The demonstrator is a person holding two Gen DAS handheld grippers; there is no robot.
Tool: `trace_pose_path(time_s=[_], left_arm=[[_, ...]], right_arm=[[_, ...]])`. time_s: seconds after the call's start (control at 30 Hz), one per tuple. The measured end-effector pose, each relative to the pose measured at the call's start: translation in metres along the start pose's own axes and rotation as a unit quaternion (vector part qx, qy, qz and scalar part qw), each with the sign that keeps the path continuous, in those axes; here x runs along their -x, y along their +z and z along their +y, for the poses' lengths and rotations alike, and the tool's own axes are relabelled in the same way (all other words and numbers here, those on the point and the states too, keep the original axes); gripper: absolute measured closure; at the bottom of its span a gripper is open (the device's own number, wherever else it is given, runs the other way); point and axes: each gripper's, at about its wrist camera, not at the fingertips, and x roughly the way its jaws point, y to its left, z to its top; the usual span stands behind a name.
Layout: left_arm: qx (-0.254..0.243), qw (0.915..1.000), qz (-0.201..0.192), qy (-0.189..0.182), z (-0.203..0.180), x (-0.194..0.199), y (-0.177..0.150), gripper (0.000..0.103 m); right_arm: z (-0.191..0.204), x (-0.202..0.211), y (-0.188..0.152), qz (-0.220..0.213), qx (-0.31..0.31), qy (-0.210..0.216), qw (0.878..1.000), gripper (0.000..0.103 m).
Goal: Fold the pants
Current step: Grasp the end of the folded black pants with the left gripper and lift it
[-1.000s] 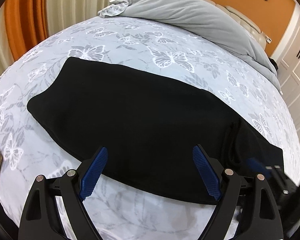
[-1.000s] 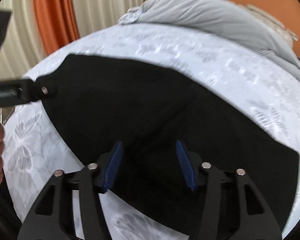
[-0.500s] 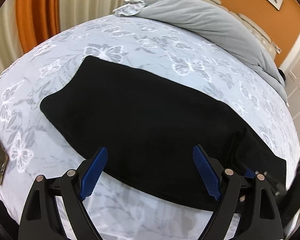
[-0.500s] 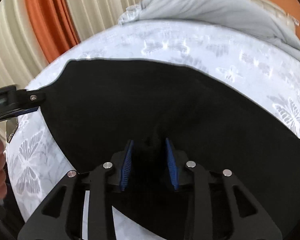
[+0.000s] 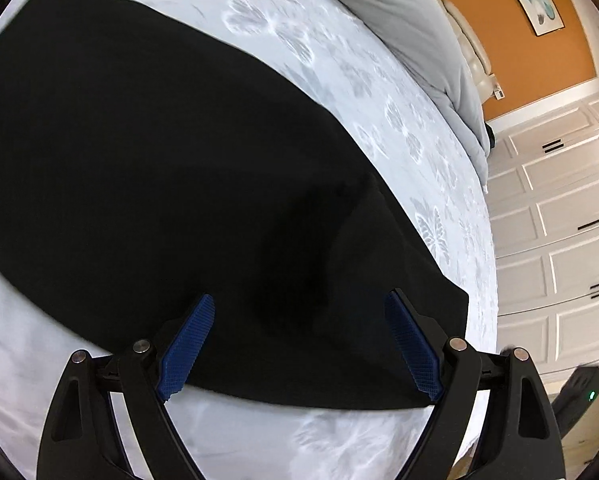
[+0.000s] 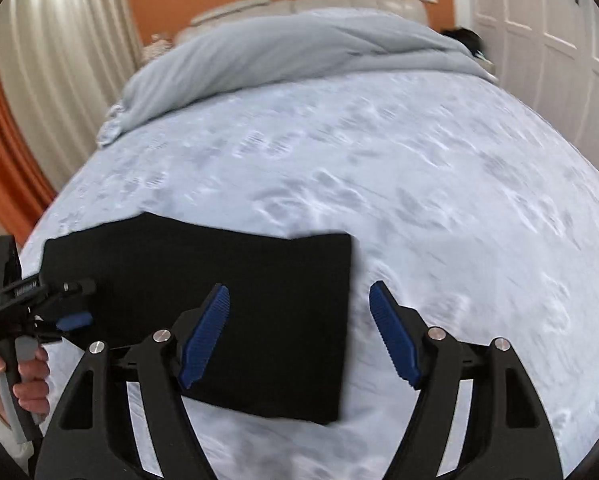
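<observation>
The black pants (image 5: 159, 152) lie flat on the butterfly-print bed sheet (image 5: 339, 72), folded lengthwise. In the right wrist view the pants (image 6: 239, 280) show as a dark rectangle with their right end at mid-frame. My left gripper (image 5: 299, 340) is open and empty, low over the pants' near edge. It also shows at the left of the right wrist view (image 6: 59, 300). My right gripper (image 6: 299, 328) is open and empty, above the right end of the pants, one finger over the cloth and one over bare sheet.
A grey duvet (image 6: 299, 52) is bunched at the head of the bed, below a padded headboard (image 6: 299, 0). White cupboard doors (image 5: 559, 220) stand to the right. Orange and cream curtains (image 6: 19, 100) hang at the left. A dark device (image 5: 579, 396) sits by the bed's right edge.
My right gripper was shut on the pants half a second ago; it has let go, opened and pulled back. My left gripper has moved in closer over the pants, towards their right end.
</observation>
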Motion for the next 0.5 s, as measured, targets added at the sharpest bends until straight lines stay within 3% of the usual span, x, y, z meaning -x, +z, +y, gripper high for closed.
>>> trace_pose_path(time_s=[0.1, 0.17, 0.2, 0.23, 0.33, 0.43, 0.5], left_arm=[[-0.046, 0.9981, -0.017, 0.037, -0.024, -0.023, -0.006, 0.026], [-0.074, 0.9937, -0.033, 0.077, -0.032, -0.03, -0.009, 0.047], [-0.084, 0.9903, -0.048, 0.1, -0.035, -0.029, -0.011, 0.077], [-0.083, 0.9912, -0.051, 0.09, -0.033, -0.024, -0.01, 0.089], [-0.044, 0.9969, -0.047, 0.045, -0.019, -0.007, 0.002, 0.089], [-0.027, 0.9959, -0.038, 0.077, 0.002, -0.014, 0.013, 0.088], [-0.027, 0.9964, -0.034, 0.073, 0.004, -0.017, 0.013, 0.087]], right_arm=[[-0.016, -0.004, -0.006, 0.018, 0.006, -0.017, 1.0, 0.032], [-0.021, -0.006, -0.01, 0.027, 0.014, -0.021, 0.999, 0.032], [-0.023, -0.008, -0.011, 0.03, 0.019, -0.025, 0.999, 0.032], [-0.025, -0.007, -0.013, 0.03, 0.02, -0.026, 0.999, 0.032], [-0.029, -0.008, -0.014, 0.032, 0.021, -0.019, 0.999, 0.033], [-0.032, -0.02, -0.016, 0.049, 0.009, -0.004, 0.999, 0.032], [-0.034, -0.032, -0.019, 0.073, -0.013, 0.019, 0.997, 0.033]])
